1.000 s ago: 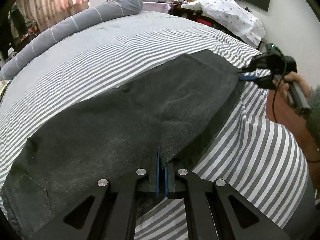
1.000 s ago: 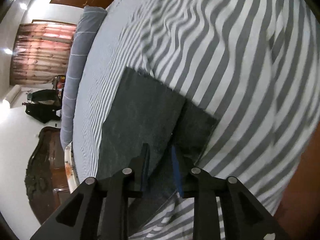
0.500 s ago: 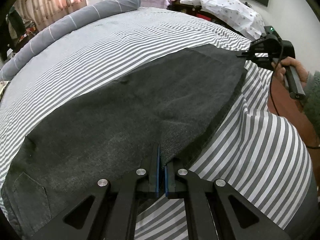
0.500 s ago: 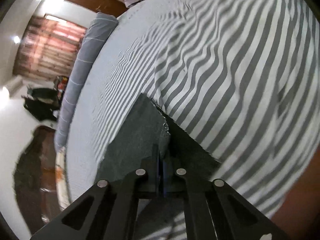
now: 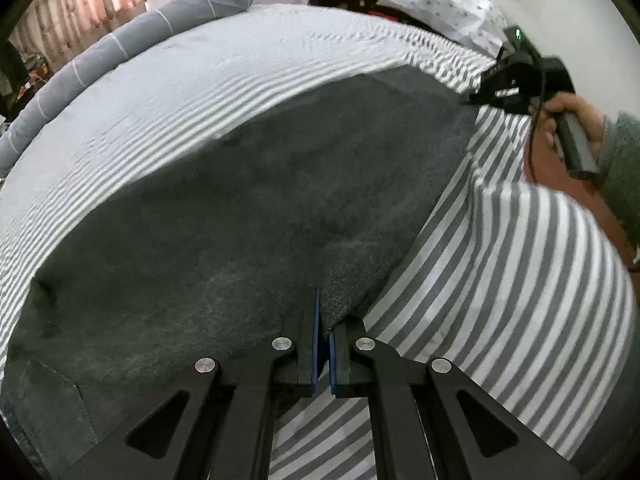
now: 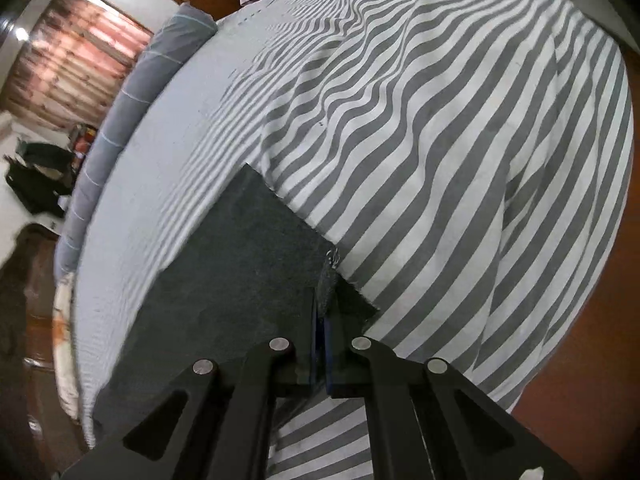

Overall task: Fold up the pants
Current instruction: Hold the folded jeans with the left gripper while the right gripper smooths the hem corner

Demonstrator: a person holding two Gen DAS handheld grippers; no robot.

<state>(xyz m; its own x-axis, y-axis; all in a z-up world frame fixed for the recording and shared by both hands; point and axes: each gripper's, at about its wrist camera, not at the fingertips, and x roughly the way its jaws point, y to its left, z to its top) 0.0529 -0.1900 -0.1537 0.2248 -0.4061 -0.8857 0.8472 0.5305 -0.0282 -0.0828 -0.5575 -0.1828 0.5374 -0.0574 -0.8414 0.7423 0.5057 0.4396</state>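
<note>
Dark grey pants [image 5: 240,208] lie spread across a grey-and-white striped bed [image 5: 500,280]. My left gripper [image 5: 323,320] is shut on the near edge of the pants and lifts a fold of cloth. My right gripper [image 6: 322,316] is shut on the far hem end of the pants [image 6: 240,280]; it also shows in the left wrist view [image 5: 476,98] at the right, held by a hand. A back pocket [image 5: 48,404] shows at the lower left.
A long grey bolster [image 5: 120,44] lies along the far side of the bed. A dotted white cover [image 5: 432,4] lies over things beyond the bed. Red-brown floor [image 6: 592,360] lies past the bed's right edge. Pink curtains [image 6: 72,64] hang at the back.
My right gripper closed on the hem and has lifted it, drawing the cloth taut. My left gripper stays shut on its edge and has raised it slightly.
</note>
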